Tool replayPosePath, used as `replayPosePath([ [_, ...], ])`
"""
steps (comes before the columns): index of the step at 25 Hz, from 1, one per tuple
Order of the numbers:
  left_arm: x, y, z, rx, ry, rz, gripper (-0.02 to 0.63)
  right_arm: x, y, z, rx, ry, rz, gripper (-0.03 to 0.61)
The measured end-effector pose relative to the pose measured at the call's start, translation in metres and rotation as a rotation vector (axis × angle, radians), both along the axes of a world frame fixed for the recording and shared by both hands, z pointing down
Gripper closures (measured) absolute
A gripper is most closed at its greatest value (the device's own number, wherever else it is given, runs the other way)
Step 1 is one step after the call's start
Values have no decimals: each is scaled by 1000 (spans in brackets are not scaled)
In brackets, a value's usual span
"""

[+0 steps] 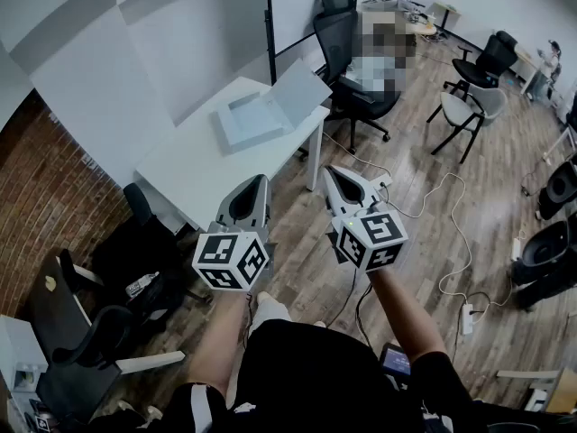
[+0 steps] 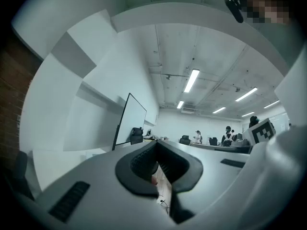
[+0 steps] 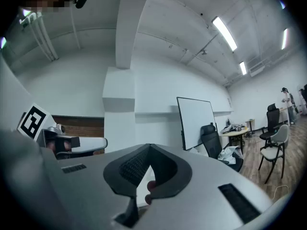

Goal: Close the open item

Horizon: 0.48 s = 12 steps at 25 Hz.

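White box (image 1: 245, 121) sits open on the white surface (image 1: 194, 174), upper centre of the head view. Its lid (image 1: 300, 92) stands up on the right side, toward the black chair (image 1: 353, 57).

Both tools are well short of it, held over the wood floor (image 1: 424, 242) at frame centre. Your left tongs (image 1: 259, 181) are pressed together with nothing between. Your right tongs (image 1: 331, 170) are the same: tips meeting, empty.

Step in hand, as I read it: the approach. You don't need a grip here, so use the pressed-together tips as a pusher.
- Bring the right one round behind the lid's upper edge, on the chair side, and sweep it over toward the box's left.
- The box looks light and will likely slide, so rest the left one against its near-left wall as a stop.
- Push high on the lid, slowly, then press it flat.
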<state>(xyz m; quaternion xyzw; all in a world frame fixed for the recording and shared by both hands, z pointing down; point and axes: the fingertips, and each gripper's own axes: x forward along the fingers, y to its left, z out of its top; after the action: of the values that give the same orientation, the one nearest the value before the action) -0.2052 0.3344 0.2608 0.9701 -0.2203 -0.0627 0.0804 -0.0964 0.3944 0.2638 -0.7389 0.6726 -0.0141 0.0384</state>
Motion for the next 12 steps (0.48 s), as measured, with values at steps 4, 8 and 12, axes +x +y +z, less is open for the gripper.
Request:
replayPosePath([
  [4, -2, 2, 1, 8, -8, -11, 604, 3, 4, 1, 3, -15, 10, 540],
  [8, 0, 5, 3, 10, -16, -9, 604, -1, 6, 3, -2, -15, -7, 540],
  [12, 2, 13, 3, 7, -21, -2, 604, -3, 14, 5, -19, -3, -12, 540],
])
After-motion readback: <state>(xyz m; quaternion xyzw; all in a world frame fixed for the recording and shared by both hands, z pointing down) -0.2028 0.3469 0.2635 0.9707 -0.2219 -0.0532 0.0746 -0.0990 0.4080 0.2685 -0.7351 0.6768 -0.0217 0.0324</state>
